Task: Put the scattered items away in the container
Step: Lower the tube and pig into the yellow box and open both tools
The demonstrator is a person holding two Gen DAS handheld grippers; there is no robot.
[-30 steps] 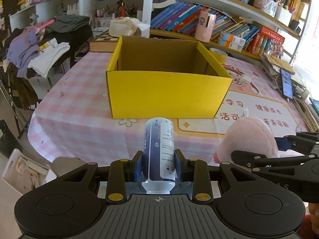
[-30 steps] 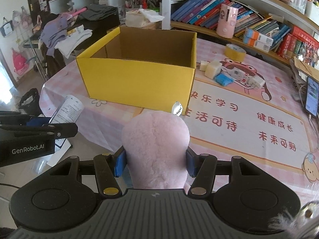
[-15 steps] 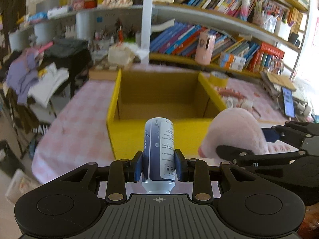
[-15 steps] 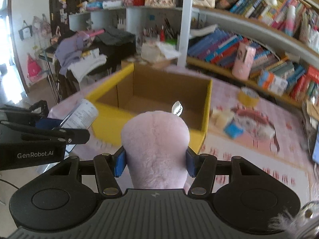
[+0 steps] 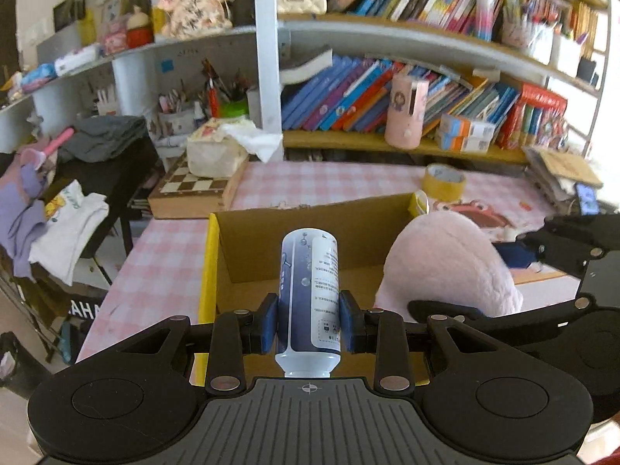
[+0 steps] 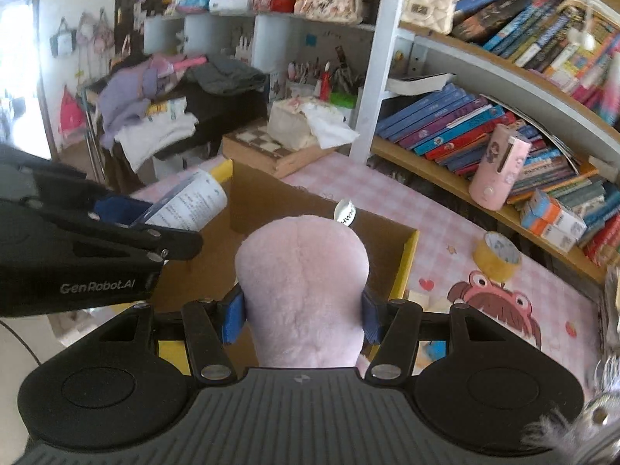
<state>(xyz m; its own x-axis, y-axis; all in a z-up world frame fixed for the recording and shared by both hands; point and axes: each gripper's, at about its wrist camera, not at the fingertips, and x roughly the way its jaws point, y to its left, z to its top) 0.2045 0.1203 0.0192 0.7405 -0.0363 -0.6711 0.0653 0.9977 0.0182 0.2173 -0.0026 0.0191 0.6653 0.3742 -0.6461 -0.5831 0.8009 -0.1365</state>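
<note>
Clearly mid-delivery: both tongs loaded and poised over the yellow box (image 5: 205, 271), its open mouth right below and ahead of the fingertips. Left tongs (image 5: 308, 321) nearly closed, blue pads pinching a slim white-and-blue bottle (image 5: 310, 290) around its lower half, bottom end back toward the camera, top end pointing forward over the box so a simple release should drop it inside. Right tongs (image 6: 302, 316) about half open, pads pressed into the sides of a pink plush toy (image 6: 306, 286); wider gap simply because of the soft, bulky body. Held side by side, close together, probably so both loads land in one go. Box floor mostly hidden behind the cargo, so contents hard to judge, seemingly bare. Roll of tape (image 6: 498, 255) out on the checked cloth to the right of the right tongs, not yet collected.
</note>
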